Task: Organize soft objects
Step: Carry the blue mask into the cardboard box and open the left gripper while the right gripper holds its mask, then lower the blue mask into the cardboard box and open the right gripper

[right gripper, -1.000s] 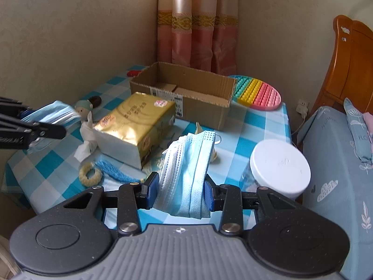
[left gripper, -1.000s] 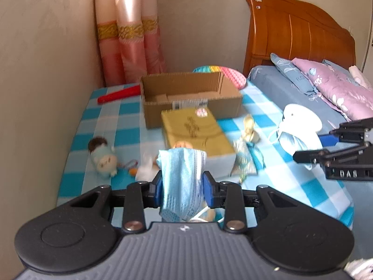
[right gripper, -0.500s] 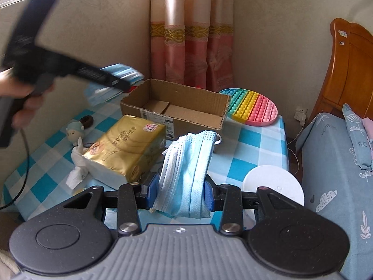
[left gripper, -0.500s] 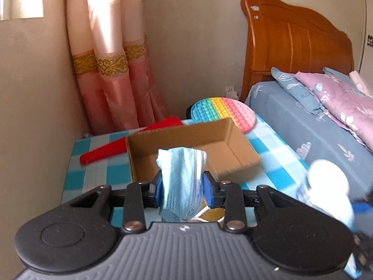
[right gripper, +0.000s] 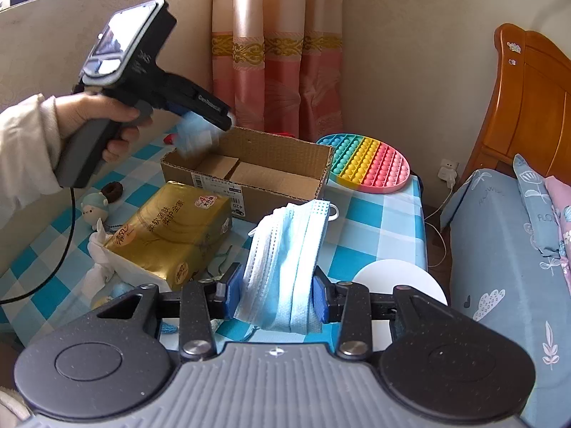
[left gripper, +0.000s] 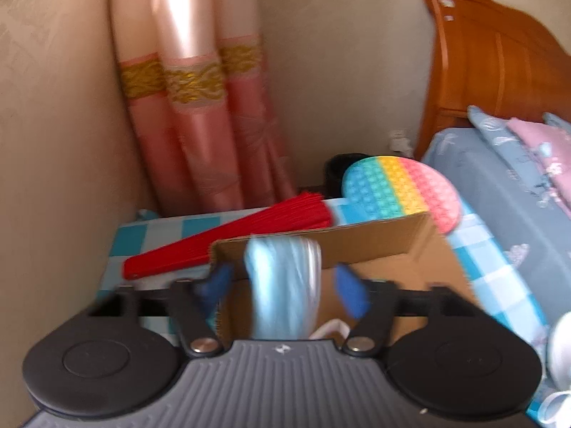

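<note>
A stack of light blue face masks [left gripper: 282, 278] hangs blurred between my left gripper's [left gripper: 284, 287] blue pads, which are opening and stand apart from it on both sides. This gripper is over the open cardboard box [left gripper: 374, 246]. In the right wrist view the left gripper [right gripper: 221, 117], held by a hand, points down at the left end of the cardboard box [right gripper: 249, 171], with the blue masks [right gripper: 194, 135] just under its tips. My right gripper [right gripper: 277, 294] is shut on a second stack of blue face masks [right gripper: 289, 249], held above the checked tablecloth in front of the box.
A gold tissue pack [right gripper: 171, 239] lies in front of the box, a small doll [right gripper: 94, 207] to its left. A rainbow pop mat [right gripper: 371, 164] and a red folded fan [left gripper: 232, 239] lie behind the box. A white lid [right gripper: 399, 278] and the bed [right gripper: 499, 267] are on the right.
My left gripper has travelled forward from the table's near side to over the box, and its jaws have spread, freeing the masks. The right gripper has barely moved and keeps its masks.
</note>
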